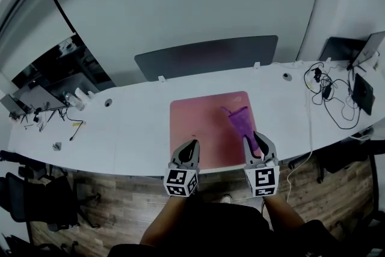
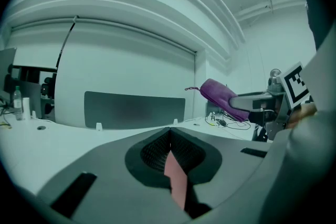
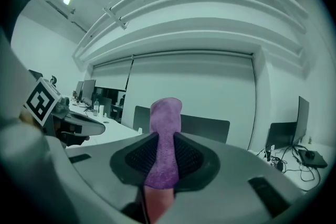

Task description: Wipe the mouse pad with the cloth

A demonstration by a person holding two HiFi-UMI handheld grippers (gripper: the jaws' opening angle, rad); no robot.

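A pink mouse pad (image 1: 204, 123) lies on the white desk (image 1: 132, 135) in the head view, straight ahead of me. My right gripper (image 1: 257, 142) is shut on a purple cloth (image 1: 239, 121), which sticks out forward above the pad's right side. In the right gripper view the cloth (image 3: 164, 139) stands up from between the closed jaws of the right gripper (image 3: 160, 149). My left gripper (image 1: 190, 147) hovers over the pad's front left edge, shut and empty. Its jaws meet in the left gripper view, where the left gripper (image 2: 169, 147) shows a strip of pink pad below and the cloth (image 2: 220, 96) at right.
A dark grey divider panel (image 1: 207, 56) stands along the desk's far edge. Black cables (image 1: 331, 93) and dark devices lie at the desk's right end. Small items and a bottle (image 1: 75, 100) sit at the left end. Office chairs stand on the wood floor (image 1: 108, 201) below.
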